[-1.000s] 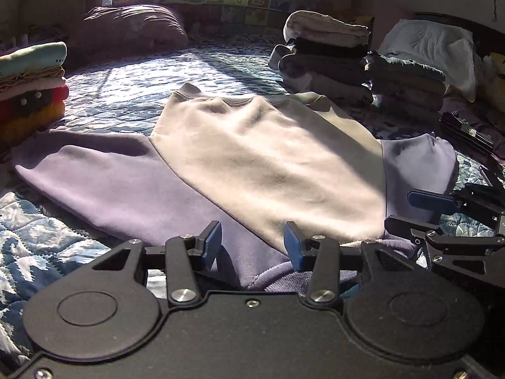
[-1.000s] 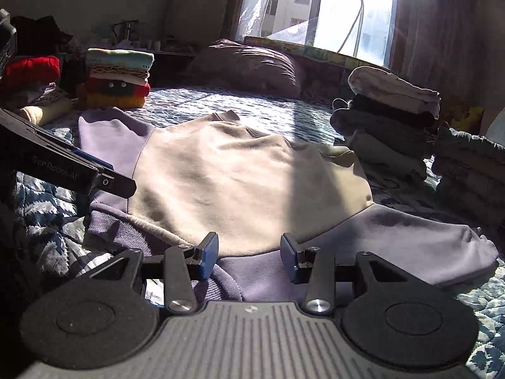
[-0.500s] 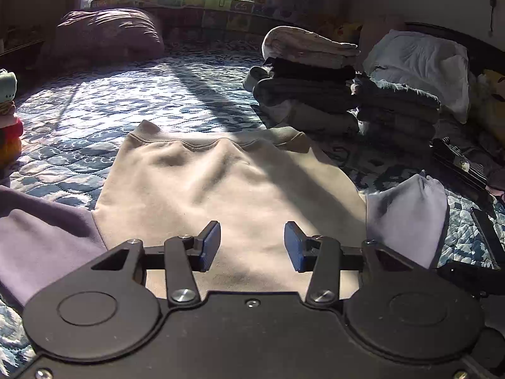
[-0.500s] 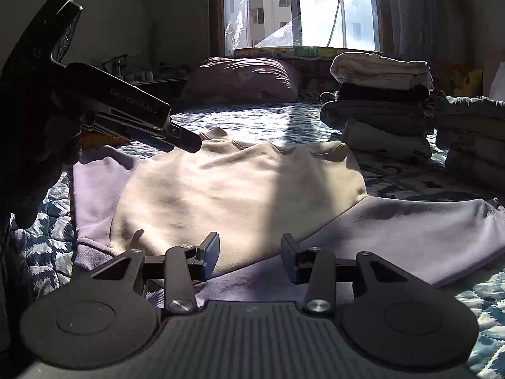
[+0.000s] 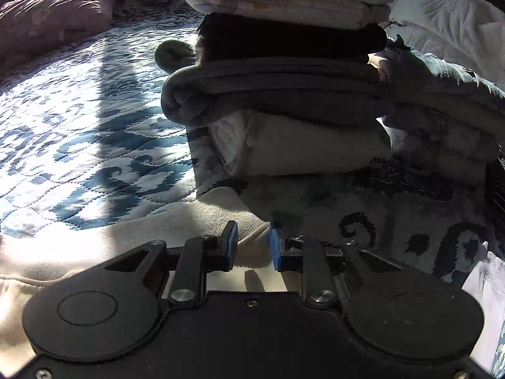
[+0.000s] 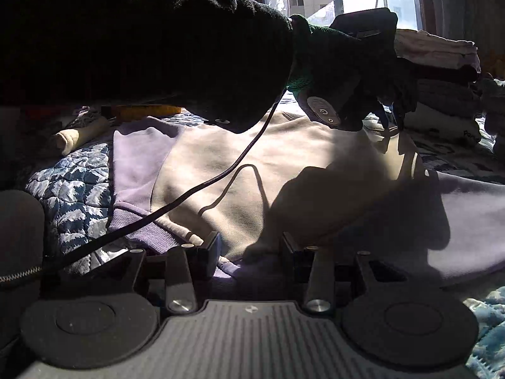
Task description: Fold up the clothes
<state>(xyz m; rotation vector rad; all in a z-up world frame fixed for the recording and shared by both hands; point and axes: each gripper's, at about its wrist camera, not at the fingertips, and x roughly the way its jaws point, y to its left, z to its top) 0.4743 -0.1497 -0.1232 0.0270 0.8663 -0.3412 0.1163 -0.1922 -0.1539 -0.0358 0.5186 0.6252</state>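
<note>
A cream sweatshirt (image 6: 252,170) with lavender sleeves lies spread flat on a blue-and-white quilted bed cover (image 5: 79,132). In the right wrist view its hem is near and its neckline far, so the body runs near to far, while the two sleeves stretch out to left and right, making the long axis run across the bed.

The left gripper (image 5: 251,246) sits low at the sweatshirt's far right shoulder corner, just in front of a tall stack of folded clothes (image 5: 284,79). Its blue-padded fingers stand a little apart, with the cream shoulder edge lying between them; the pads do not visibly press the cloth. In the right wrist view a dark-sleeved arm (image 6: 142,41) reaches across from the left, the gloved hand (image 6: 341,72) holding that gripper over the far right of the garment, a black cable (image 6: 202,186) trailing back from it.

The right gripper (image 6: 251,252) rests at the near hem, its fingers wide apart, with the lavender ribbed hem band lying between them, not pinched.

A mauve pillow (image 5: 53,12) lies at the far left of the bed.
</note>
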